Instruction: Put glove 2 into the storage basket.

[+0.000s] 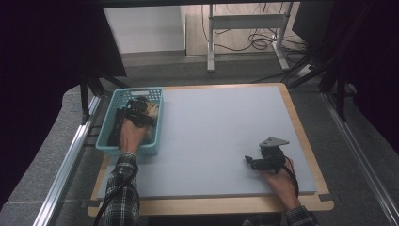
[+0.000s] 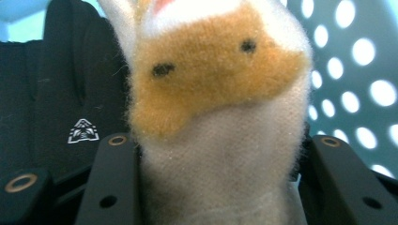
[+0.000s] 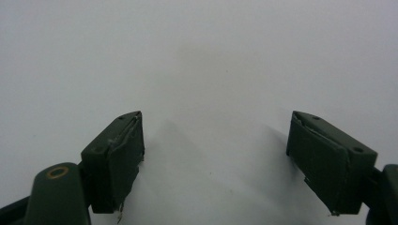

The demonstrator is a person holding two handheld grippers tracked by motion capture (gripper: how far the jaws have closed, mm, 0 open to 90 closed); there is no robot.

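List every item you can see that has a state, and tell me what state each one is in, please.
Plush toy: in the basket, clamped between the left gripper's jaws.
Turquoise basket: upright at the table's left edge, holding the toy and a black item.
Left gripper: shut on the plush toy.
Right gripper: open, jaws apart over bare table.
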